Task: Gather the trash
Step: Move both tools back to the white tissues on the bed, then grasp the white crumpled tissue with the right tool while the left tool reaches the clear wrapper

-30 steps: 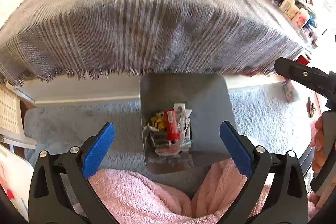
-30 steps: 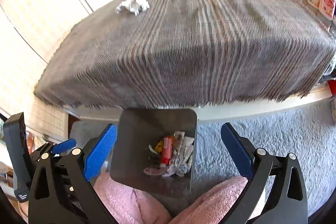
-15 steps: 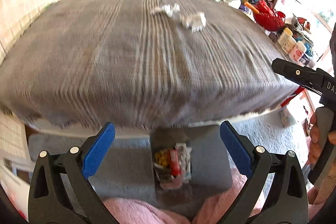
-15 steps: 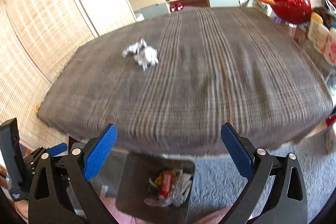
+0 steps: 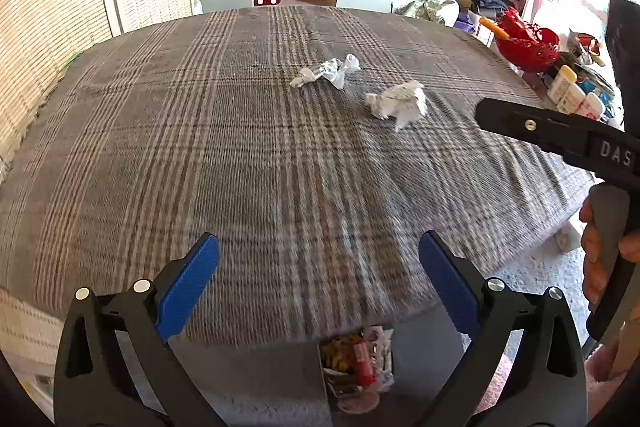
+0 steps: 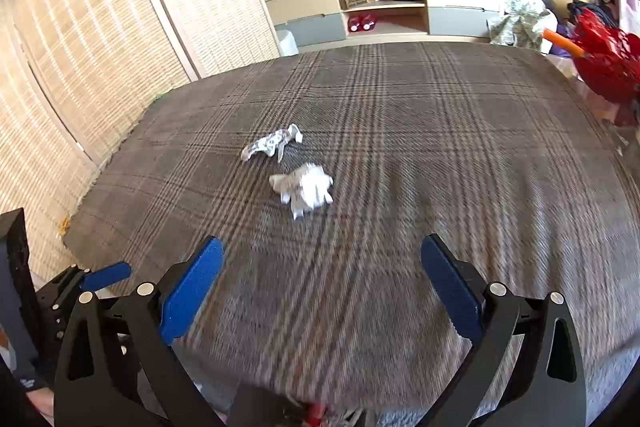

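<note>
Two crumpled white paper scraps lie on the plaid-covered table (image 5: 240,155): a twisted wrapper (image 5: 326,71) (image 6: 272,143) farther off and a larger wad (image 5: 398,101) (image 6: 305,189) nearer. A grey bin (image 5: 416,347) with several wrappers and a red tube (image 5: 362,363) stands below the table's near edge. My left gripper (image 5: 318,281) is open and empty above the near edge. My right gripper (image 6: 322,285) is open and empty, also over the near part of the table; its body (image 5: 560,139) shows at right in the left wrist view.
A red bowl (image 5: 526,45) (image 6: 608,61) and several bottles (image 5: 572,93) stand at the table's right side. A TV stand (image 6: 384,7) and woven screens (image 6: 80,39) lie beyond. Grey carpet (image 5: 532,275) is below at right.
Both grippers rose and tilted up from looking into the bin to looking over the tabletop. The bin slid to the bottom edge and the paper scraps came into fuller view.
</note>
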`<action>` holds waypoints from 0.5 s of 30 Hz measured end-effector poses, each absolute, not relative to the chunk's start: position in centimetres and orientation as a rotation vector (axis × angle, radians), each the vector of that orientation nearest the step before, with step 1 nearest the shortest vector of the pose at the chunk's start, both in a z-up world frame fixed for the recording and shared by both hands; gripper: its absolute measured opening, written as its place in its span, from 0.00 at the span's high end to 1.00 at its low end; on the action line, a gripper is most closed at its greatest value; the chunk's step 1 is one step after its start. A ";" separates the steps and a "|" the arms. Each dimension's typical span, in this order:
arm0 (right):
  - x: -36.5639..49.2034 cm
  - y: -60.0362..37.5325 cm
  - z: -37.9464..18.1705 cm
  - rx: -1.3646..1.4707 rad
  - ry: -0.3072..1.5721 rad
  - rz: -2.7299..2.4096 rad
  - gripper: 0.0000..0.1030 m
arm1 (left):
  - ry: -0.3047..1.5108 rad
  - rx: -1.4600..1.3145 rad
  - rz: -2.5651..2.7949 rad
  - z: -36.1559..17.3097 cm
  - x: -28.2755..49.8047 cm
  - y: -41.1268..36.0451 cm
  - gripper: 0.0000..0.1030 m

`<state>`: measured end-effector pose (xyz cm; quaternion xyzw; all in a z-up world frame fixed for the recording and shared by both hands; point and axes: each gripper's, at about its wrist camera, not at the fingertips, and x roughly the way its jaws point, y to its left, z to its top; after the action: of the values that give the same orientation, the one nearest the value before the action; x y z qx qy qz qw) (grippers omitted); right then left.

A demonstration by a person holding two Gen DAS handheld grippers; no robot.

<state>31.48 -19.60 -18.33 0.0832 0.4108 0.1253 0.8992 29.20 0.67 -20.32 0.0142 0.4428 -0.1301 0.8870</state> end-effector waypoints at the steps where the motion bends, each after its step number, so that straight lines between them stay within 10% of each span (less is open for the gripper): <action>1: 32.4 -19.3 -18.6 0.169 0.855 0.265 0.05 | 0.923 0.031 -0.268 -20.4 29.7 0.6 0.08; 12: 37.7 -17.3 -21.8 0.159 0.925 0.318 0.42 | 0.934 0.026 -0.260 -21.1 34.8 0.3 0.08; 15: 38.3 -17.1 -22.1 0.136 0.918 0.328 0.70 | 0.930 0.022 -0.255 -21.1 36.4 0.1 0.08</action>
<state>38.28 -17.12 -22.14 0.0654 0.4407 0.1572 0.8814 36.42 0.09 -21.06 0.0104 0.4474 -0.1227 0.8858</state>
